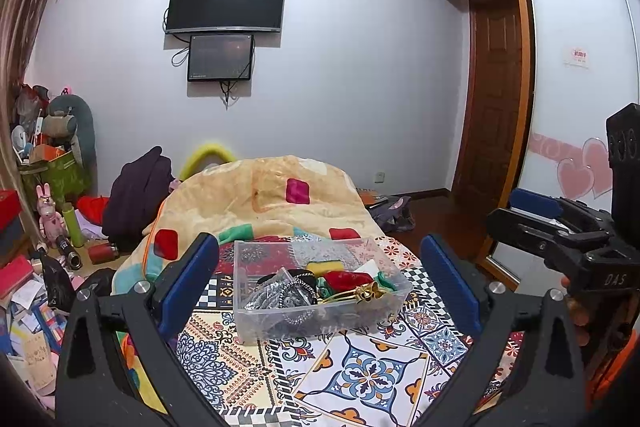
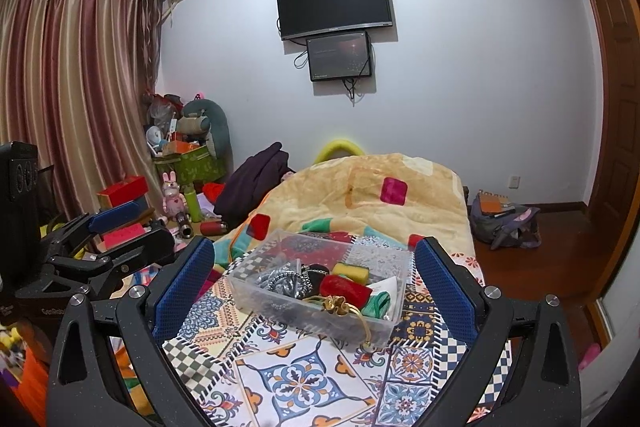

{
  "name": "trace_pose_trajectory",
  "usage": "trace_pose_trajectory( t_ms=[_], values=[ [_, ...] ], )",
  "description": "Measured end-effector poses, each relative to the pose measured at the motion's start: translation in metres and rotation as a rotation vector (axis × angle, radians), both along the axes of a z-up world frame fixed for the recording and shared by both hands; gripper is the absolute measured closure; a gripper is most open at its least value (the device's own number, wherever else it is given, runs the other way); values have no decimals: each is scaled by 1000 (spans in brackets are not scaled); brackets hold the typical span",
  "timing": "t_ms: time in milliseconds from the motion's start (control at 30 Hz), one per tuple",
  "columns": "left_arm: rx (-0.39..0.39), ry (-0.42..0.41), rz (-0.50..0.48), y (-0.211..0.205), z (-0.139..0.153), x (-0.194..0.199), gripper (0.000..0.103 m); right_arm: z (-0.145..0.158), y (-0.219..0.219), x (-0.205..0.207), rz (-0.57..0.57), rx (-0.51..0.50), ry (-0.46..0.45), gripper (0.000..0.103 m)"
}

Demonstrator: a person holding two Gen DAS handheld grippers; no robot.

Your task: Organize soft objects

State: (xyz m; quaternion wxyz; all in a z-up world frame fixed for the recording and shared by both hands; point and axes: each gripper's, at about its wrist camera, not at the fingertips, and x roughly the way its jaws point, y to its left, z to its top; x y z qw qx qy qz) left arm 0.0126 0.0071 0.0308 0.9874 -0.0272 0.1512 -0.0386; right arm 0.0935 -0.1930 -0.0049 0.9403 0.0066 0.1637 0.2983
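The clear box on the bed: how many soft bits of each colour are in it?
In the clear box:
Red: 1
Yellow: 1
Green: 1
Gold: 1
Black and silver: 1 tangled bundle, pieces too jumbled to separate
Total: 5 that I can tell apart

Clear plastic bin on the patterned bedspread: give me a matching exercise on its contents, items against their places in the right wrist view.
Items:
1. yellow sponge block
2. red velvet pouch
3. gold ribbon bow
4. silver beaded chains

Places in the clear plastic bin:
A. left end
B. near wall
C. far side
D. middle

Pairs: 1-C, 2-D, 3-B, 4-A
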Motion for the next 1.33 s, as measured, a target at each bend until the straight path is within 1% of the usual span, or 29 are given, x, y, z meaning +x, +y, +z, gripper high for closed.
trace_pose_trajectory(
  t_ms=[267,900,1333],
  values=[
    [15,-2,-2,-1,0,-2,1,2,2,-3,2,1,-4,3],
    [-7,4,-16,2,2,-4,0,4,2,-4,1,6,2,1],
    [-8,21,-16,4,2,-3,0,-1,2,-2,0,0,14,0]
  ],
)
